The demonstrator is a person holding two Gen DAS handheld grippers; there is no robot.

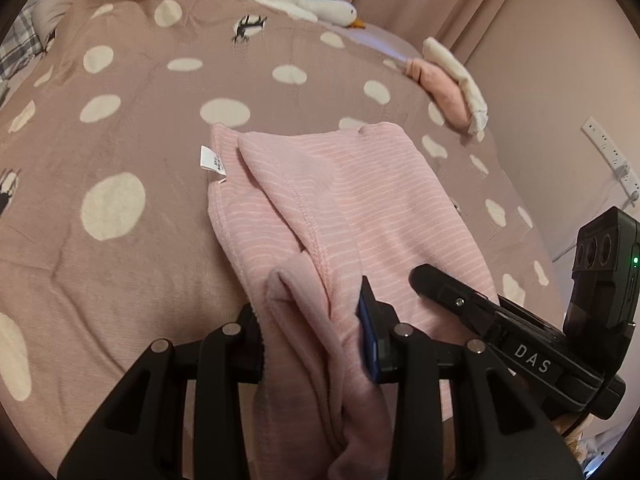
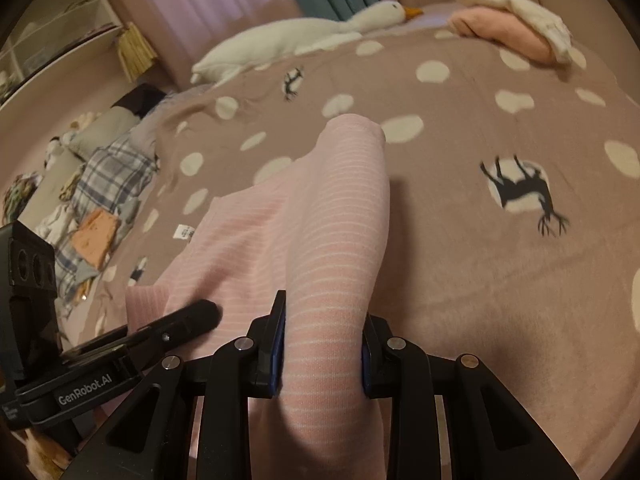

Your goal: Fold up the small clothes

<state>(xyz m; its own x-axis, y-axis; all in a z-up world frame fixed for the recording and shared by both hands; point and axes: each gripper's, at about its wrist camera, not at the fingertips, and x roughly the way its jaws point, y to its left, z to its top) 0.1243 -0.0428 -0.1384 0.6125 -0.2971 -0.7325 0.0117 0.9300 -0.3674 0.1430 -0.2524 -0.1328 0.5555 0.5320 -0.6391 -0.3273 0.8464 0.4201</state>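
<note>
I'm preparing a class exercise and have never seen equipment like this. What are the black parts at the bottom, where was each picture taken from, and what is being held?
No robot here: a person holds black tongs in each hand, each carrying a camera looking along its fingers. One picture comes from the left tongs, the other from the right tongs. Both are shut on a pink striped garment lying on a spotted blanket on a bed. Further back lie a toy goose and folded clothes.

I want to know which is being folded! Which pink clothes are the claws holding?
The striped pink garment, spread on the blanket near the cameras. Both the left claw and right claw pinch it. The other, the plain pink bundle, sits untouched far back under a cream cloth.
</note>
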